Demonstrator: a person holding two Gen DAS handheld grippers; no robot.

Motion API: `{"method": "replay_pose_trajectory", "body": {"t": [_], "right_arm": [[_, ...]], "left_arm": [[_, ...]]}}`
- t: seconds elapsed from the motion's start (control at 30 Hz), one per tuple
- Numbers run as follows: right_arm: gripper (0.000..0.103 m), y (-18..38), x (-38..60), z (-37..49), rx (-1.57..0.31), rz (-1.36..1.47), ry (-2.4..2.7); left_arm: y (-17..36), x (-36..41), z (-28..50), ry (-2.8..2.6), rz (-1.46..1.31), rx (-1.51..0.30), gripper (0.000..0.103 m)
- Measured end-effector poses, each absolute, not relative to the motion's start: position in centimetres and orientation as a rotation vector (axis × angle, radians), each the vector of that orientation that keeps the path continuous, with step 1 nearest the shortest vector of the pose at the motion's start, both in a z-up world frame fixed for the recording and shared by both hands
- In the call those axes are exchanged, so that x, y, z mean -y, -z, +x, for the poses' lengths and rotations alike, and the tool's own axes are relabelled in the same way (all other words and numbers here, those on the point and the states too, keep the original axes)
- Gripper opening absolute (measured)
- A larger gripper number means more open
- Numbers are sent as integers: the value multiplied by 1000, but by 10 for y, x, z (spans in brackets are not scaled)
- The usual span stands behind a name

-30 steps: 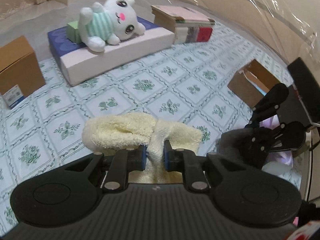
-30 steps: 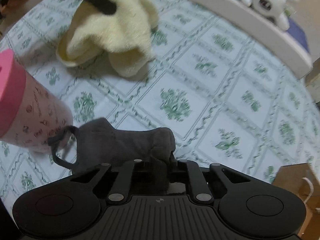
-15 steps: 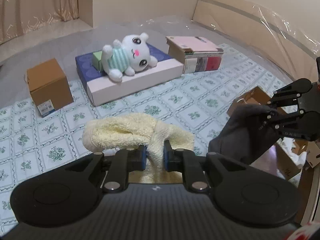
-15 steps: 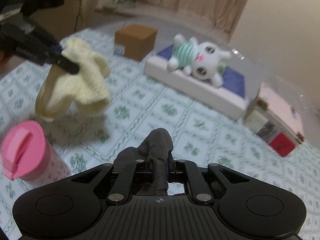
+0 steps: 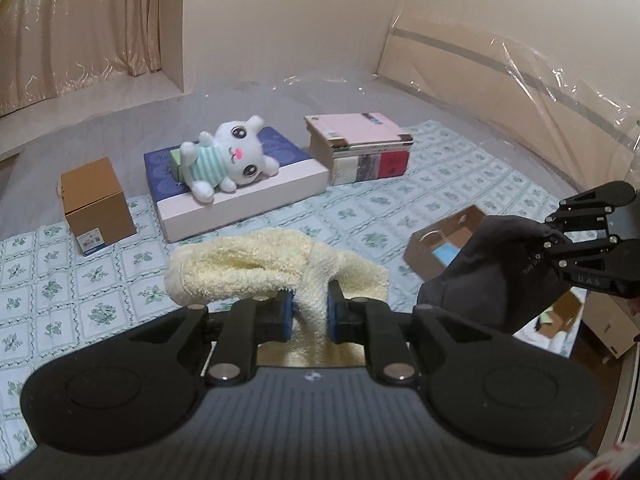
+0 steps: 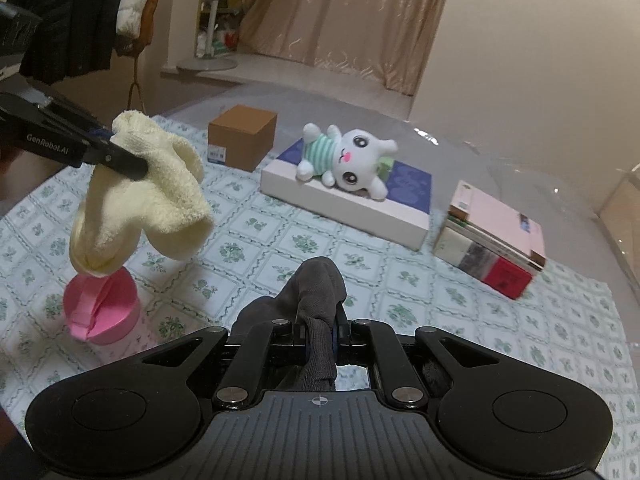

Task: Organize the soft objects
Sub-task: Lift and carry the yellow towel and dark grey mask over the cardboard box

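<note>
Cream fuzzy sock (image 5: pixel 276 268) is hanging off the patterned floor mat (image 5: pixel 360 216), dangling at the left of the right wrist view just above a pink-lidded cup (image 6: pixel 102 306). Left tool (image 5: pixel 310 312) is pinching it tight between its blue pads. Grey sock (image 6: pixel 316 300) is getting the same treatment: right tool (image 6: pixel 320 340) is clamping down on it mid-air, and it's showing up at the right edge of the left wrist view too. Further back, a white plush bunny (image 5: pixel 228 162) is lying on a flat blue-topped box (image 5: pixel 240 188), with a brown cardboard box (image 5: pixel 96 204) off to its left and a stack of books (image 5: pixel 360 148) on its right.
</note>
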State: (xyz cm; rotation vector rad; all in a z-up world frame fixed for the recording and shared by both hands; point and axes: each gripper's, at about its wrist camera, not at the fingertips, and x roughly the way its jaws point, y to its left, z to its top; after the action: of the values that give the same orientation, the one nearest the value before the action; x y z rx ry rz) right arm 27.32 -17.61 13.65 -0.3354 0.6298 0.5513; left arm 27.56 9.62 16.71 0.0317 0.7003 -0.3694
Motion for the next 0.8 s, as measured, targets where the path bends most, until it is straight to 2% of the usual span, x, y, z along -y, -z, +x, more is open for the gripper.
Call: {"method": "replay_pose_trajectory", "body": {"t": [0.43, 0.8], "right_arm": [[9, -149, 237, 215, -615, -228, -515], [9, -146, 296, 182, -606, -106, -446]], "left_arm": [[-178, -43, 221, 344, -18, -647, 14], [-166, 12, 186, 342, -21, -618, 14]]}}
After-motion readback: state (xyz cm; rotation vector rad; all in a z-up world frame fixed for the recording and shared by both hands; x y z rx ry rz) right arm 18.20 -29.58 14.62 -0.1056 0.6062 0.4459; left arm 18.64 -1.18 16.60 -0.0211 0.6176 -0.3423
